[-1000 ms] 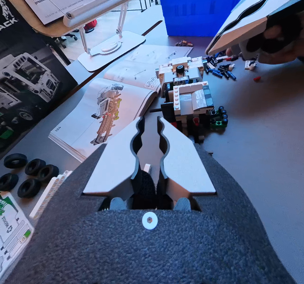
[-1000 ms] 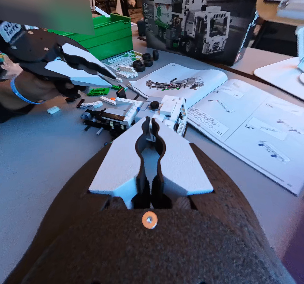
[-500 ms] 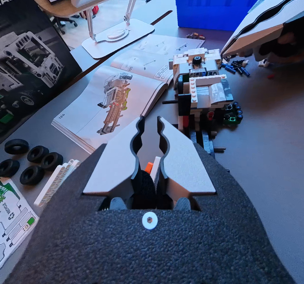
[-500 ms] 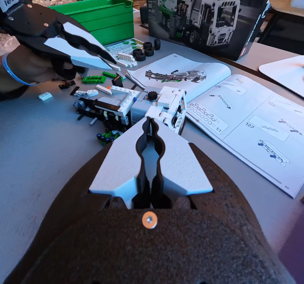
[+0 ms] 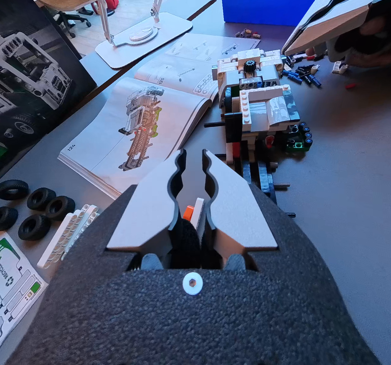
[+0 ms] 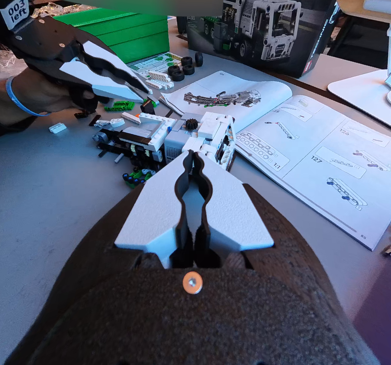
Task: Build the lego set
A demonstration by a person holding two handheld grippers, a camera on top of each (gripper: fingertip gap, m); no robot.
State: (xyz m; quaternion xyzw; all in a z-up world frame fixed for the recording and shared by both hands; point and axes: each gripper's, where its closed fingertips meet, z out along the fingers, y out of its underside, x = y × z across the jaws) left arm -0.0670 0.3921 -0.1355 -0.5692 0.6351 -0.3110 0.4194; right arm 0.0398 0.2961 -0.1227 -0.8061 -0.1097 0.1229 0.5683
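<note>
Grey tabletop, and the half-built white lego truck sits mid-table, touching the open instruction booklet. Black tyres lie well off to its side. Left gripper hangs near the truck's tail, jaws slightly apart, empty. Right gripper is pinched together at the cab, gripping nothing.

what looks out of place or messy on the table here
Nothing damaged. Loose pieces lie scattered round the half-built truck: blue pins at its front, green parts behind it. The manual lies open.
</note>
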